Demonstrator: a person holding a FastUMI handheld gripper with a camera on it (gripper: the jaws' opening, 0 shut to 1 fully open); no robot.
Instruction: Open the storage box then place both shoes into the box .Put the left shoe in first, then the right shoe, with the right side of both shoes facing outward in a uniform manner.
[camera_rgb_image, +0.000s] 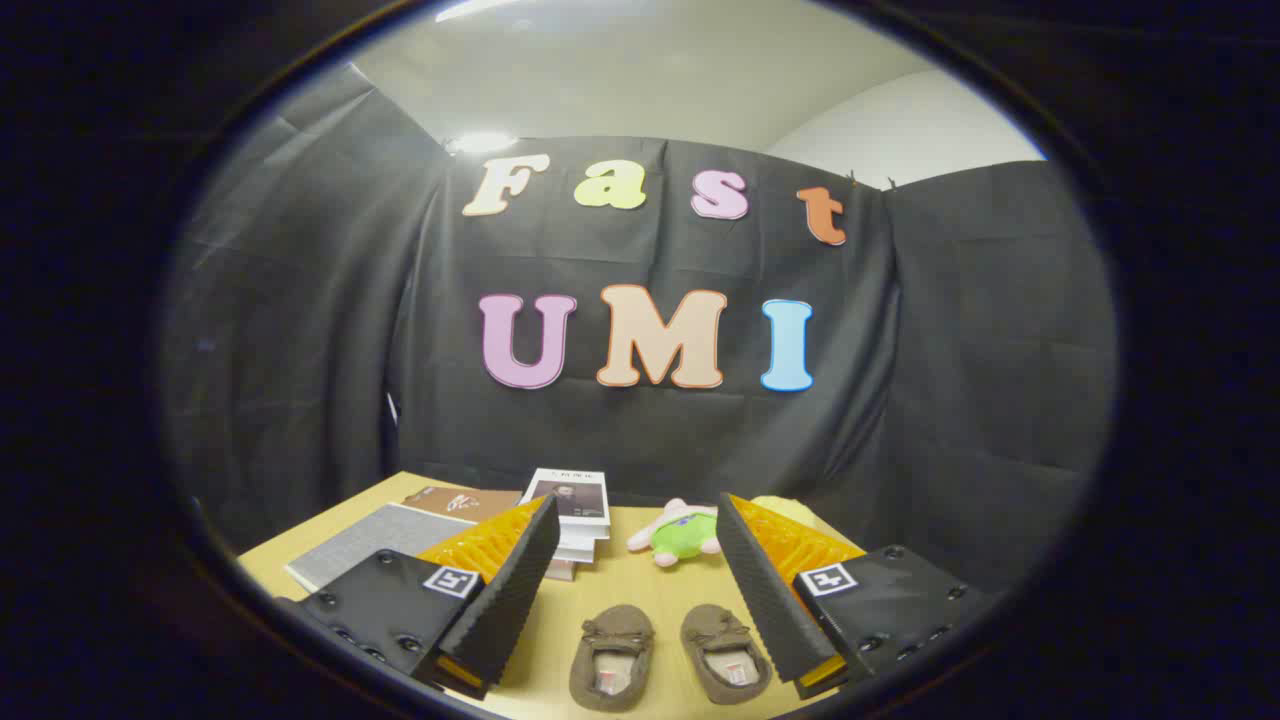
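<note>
spread wide, the gripper, its two ribbed black fingers angled apart with nothing between the pads and nothing touched. held above the wooden table, clear of everything on it.

just ahead and between the fingers, side by side on the bare wood: two brown slippers, left shoe and right shoe, toes pointing away, openings toward the camera, a narrow gap between them, not touching. near ends of both cut off low in the view.

open room on the table around the pair and on to the far side. beyond the left finger, a stack of booklets, a brown book beside it and a grey flat folder nearer the table's left edge, partly hidden behind the finger's orange backing. beyond the right finger, a small green and pink plush toy lying near the far edge, and a yellow thing mostly hidden behind the finger, too little visible to name.

table's left edge visible running back to the black cloth wall; right edge hidden behind the finger mount.
</note>
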